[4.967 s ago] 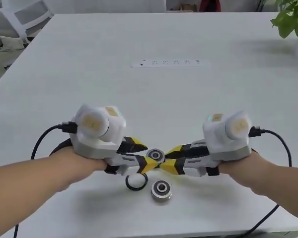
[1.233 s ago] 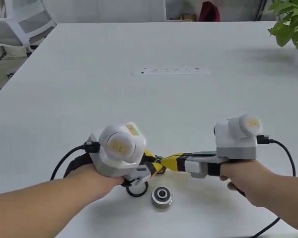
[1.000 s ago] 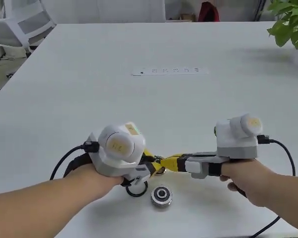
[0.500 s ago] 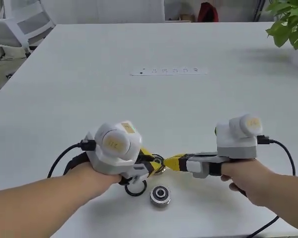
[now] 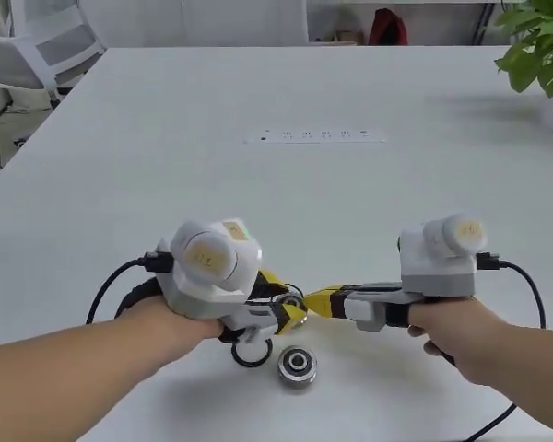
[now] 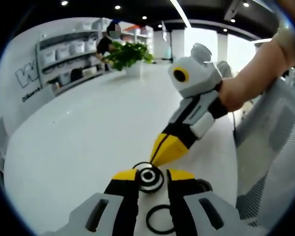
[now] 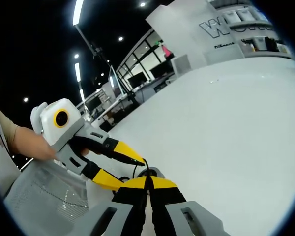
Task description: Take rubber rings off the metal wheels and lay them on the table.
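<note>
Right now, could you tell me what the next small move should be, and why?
Probably draw the right gripper away from the metal wheel to peel the rubber ring free: its jaws look shut on the ring's edge, which already bulges off the wheel clamped by the left gripper.

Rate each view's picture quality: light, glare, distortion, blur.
Head view: soft even light, faint shadows on the white table, sharp. Left gripper view: fisheye bowing, blown-out windows, small metal wheel between the jaws in focus. Right gripper view: dark ceiling, flaring strip lights, tilted and bowed.
</note>
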`<state>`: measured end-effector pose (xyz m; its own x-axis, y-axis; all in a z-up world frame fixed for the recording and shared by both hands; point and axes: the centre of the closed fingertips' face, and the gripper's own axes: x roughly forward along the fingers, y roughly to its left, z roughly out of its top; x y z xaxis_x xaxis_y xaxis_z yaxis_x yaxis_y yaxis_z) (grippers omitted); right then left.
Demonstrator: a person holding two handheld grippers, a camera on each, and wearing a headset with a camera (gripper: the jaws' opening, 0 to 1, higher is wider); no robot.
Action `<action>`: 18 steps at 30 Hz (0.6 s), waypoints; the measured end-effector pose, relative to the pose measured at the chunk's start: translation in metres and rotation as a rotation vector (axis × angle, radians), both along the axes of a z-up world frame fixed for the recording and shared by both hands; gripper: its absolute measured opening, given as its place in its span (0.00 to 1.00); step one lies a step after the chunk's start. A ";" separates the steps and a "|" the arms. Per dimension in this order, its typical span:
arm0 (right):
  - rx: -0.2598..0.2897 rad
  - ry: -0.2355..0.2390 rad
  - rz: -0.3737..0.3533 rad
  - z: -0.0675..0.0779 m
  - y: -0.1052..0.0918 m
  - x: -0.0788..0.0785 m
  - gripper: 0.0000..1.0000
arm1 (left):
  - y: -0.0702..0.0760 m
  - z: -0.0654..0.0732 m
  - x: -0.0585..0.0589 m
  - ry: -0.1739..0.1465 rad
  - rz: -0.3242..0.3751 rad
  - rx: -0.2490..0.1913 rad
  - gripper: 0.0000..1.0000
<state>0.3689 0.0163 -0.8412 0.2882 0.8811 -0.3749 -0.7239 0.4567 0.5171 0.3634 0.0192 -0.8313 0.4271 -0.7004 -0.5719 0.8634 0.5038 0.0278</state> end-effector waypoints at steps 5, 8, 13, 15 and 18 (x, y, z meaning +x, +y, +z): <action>0.014 -0.003 0.001 0.005 0.001 0.001 0.00 | 0.002 0.009 -0.007 -0.010 -0.025 -0.019 0.28; 0.026 -0.005 0.000 0.010 0.002 0.001 0.00 | 0.004 0.017 -0.011 -0.013 -0.037 -0.040 0.30; 0.028 -0.010 0.006 0.013 0.003 0.000 0.00 | 0.011 0.029 -0.014 -0.020 -0.038 -0.073 0.34; 0.031 -0.010 0.007 0.014 0.004 0.000 0.00 | 0.015 0.033 -0.015 -0.024 -0.035 -0.083 0.35; 0.038 -0.012 0.011 0.018 0.005 -0.001 0.00 | 0.021 0.039 -0.017 -0.027 -0.032 -0.097 0.38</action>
<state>0.3681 0.0214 -0.8234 0.2828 0.8976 -0.3380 -0.7349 0.4293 0.5251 0.3462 0.0398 -0.7923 0.4178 -0.7658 -0.4888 0.8788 0.4772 0.0036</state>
